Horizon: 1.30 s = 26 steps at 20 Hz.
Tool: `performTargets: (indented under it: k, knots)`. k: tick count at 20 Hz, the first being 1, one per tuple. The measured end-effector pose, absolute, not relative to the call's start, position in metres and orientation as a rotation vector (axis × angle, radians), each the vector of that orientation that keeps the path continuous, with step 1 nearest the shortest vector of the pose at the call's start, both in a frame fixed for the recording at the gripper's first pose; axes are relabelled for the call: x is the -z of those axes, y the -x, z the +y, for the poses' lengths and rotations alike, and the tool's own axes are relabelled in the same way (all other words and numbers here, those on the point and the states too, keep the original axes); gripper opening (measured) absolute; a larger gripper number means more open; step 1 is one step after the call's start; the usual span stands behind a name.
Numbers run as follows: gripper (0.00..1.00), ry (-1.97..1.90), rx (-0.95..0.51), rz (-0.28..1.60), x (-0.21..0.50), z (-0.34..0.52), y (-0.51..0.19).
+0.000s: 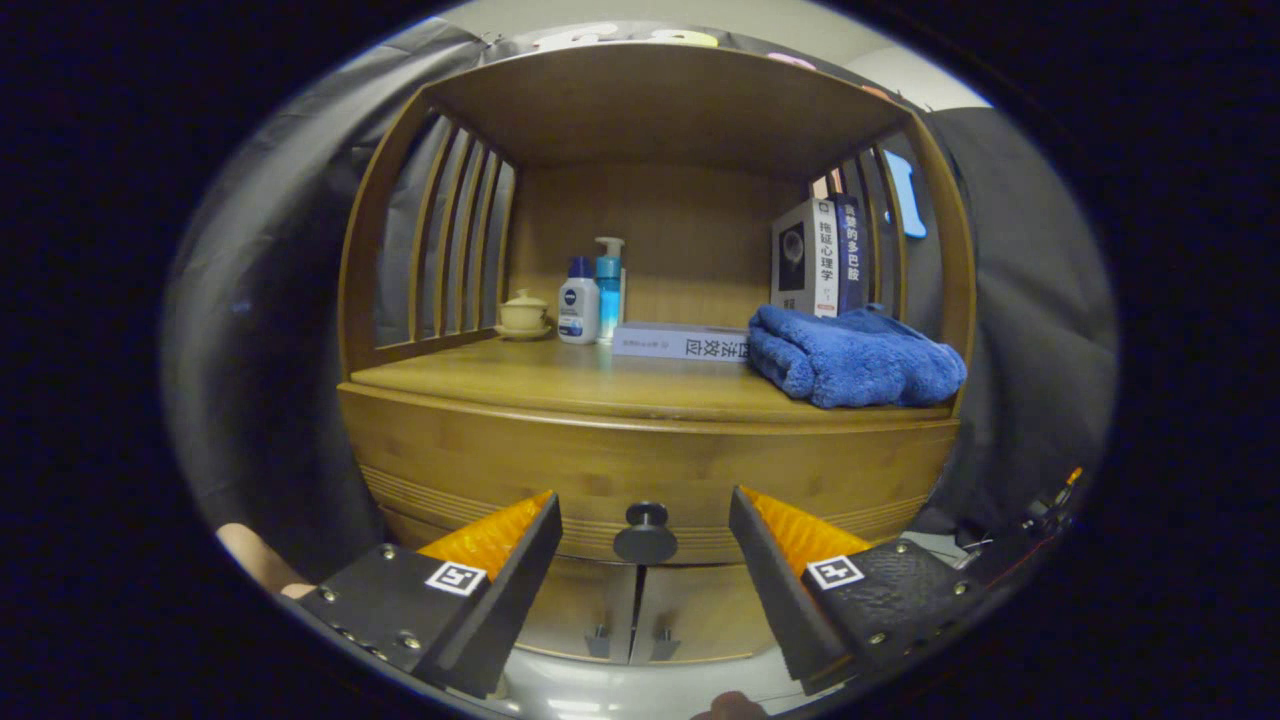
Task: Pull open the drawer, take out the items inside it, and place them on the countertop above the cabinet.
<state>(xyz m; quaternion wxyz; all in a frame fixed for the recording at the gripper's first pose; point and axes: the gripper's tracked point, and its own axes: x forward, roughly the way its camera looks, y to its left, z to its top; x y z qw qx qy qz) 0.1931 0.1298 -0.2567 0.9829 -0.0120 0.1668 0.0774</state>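
Closed wooden drawer, dark round knob, under the countertop.

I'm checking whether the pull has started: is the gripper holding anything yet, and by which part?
Nothing is held. The gripper is open, its fingers spread to either side of the drawer knob, which sits just ahead between them, untouched.

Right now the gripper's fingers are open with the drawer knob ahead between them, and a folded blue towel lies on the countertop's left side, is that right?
Not quite: the gripper view shows the blue towel on the countertop's right side, below the upright books. The gripper is indeed open, drawer knob ahead between its fingers.
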Motion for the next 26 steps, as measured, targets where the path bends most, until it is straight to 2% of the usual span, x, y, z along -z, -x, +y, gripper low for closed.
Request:
performTargets:
  k: [5, 8, 9, 10, 12, 13, 20, 22, 26]
  knots:
    - [1.0, 0.004, -0.133, 0.419, 0.294, 0.131, -0.213]
    - [0.53, -0.009, -0.137, 0.443, 0.303, 0.136, -0.219]
    - [0.46, 0.001, -0.139, 0.464, 0.307, 0.137, -0.216]
    - [0.47, -0.015, -0.138, 0.448, 0.302, 0.136, -0.213]
    - [0.43, -0.058, -0.129, 0.47, 0.305, 0.136, -0.216]
    - [0.37, -0.073, -0.128, 0.485, 0.308, 0.137, -0.217]
    - [0.37, -0.158, -0.08, 0.498, 0.312, 0.133, -0.213]
    - [0.25, -0.194, -0.073, 0.495, 0.309, 0.131, -0.203]
    - [0.25, -0.132, -0.087, 0.504, 0.306, 0.128, -0.191]
